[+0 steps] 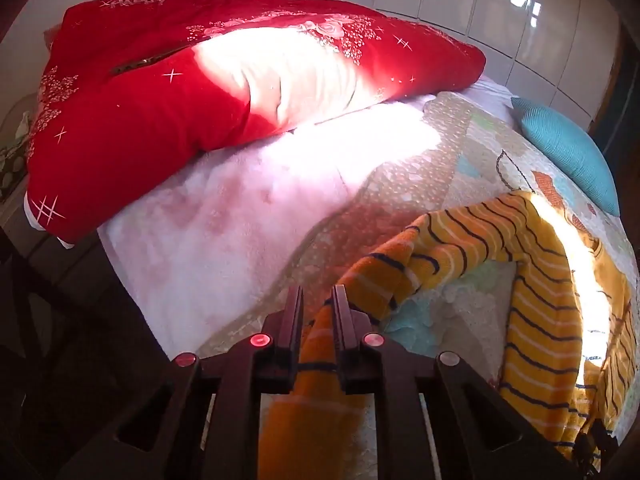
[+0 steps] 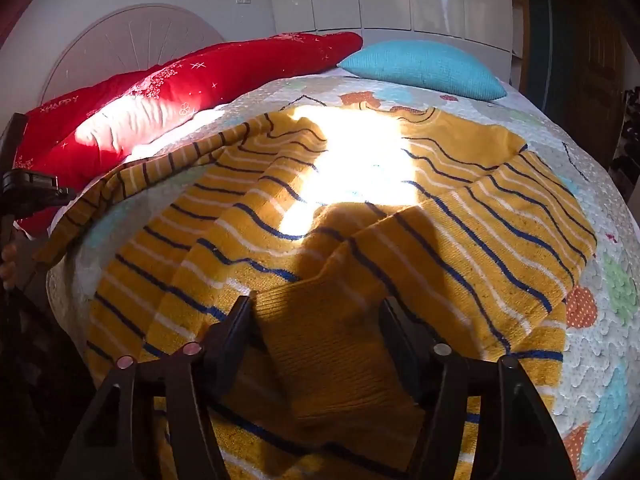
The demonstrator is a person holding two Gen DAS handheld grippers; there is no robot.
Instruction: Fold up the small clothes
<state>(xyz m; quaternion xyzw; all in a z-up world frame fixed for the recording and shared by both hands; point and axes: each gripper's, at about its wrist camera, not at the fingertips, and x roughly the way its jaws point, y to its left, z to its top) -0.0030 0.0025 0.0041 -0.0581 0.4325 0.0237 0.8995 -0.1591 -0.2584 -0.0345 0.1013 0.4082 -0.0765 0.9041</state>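
A yellow striped sweater (image 2: 400,216) lies spread across the quilted bed (image 2: 600,360), filling mid-frame. The left claw (image 1: 318,300), at lower centre, pinches one sleeve; the right claw (image 2: 316,316) stands spread around the other sleeve's ribbed cuff. A red pillow (image 1: 140,120) sits upper left.

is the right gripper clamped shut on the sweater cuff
No, the right gripper stands wide open, its fingers on either side of the ribbed cuff of the striped sweater.

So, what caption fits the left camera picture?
Left claw shut on a striped yellow sweater sleeve above the quilted bed.
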